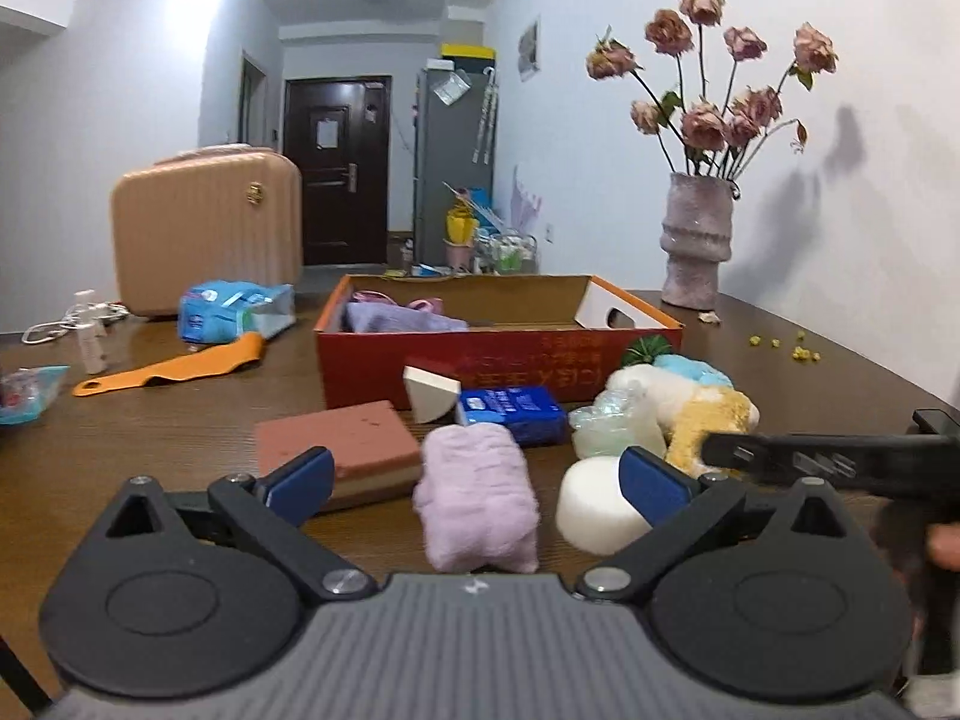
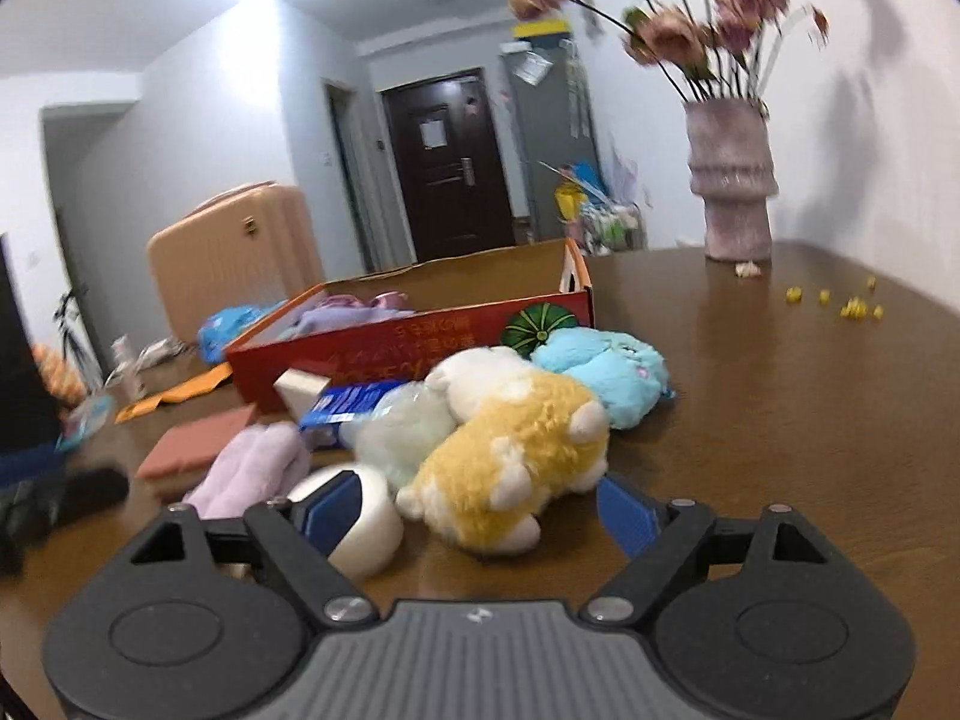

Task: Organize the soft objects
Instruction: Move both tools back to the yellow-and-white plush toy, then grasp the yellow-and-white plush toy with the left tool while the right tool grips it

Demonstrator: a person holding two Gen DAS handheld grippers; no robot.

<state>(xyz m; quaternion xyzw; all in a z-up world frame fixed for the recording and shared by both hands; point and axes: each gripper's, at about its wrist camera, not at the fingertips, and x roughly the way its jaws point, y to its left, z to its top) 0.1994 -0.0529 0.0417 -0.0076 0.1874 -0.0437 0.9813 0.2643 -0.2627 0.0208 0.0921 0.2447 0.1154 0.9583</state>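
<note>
The left gripper (image 1: 477, 483) hangs low over the wooden table (image 1: 150, 432) with its blue pads spread wide. A rolled lilac cloth (image 1: 477, 498) lies between them, and neither pad touches it. A pink sponge block (image 1: 339, 441) sits just beside the left pad, a white foam cylinder (image 1: 597, 507) beside the right one.

The right gripper (image 2: 480, 513) is spread too, around the near end of a yellow and white plush toy (image 2: 510, 462); the view is blurred, but the pads seem clear of the fur. A blue plush (image 2: 606, 372) and a pale green bundle (image 2: 399, 435) press against that toy.

Behind the pile stands an open red box (image 1: 498, 354) with a purple cloth (image 1: 399, 318) inside. A vase of dried roses (image 1: 696, 240) stands beyond it.
</note>
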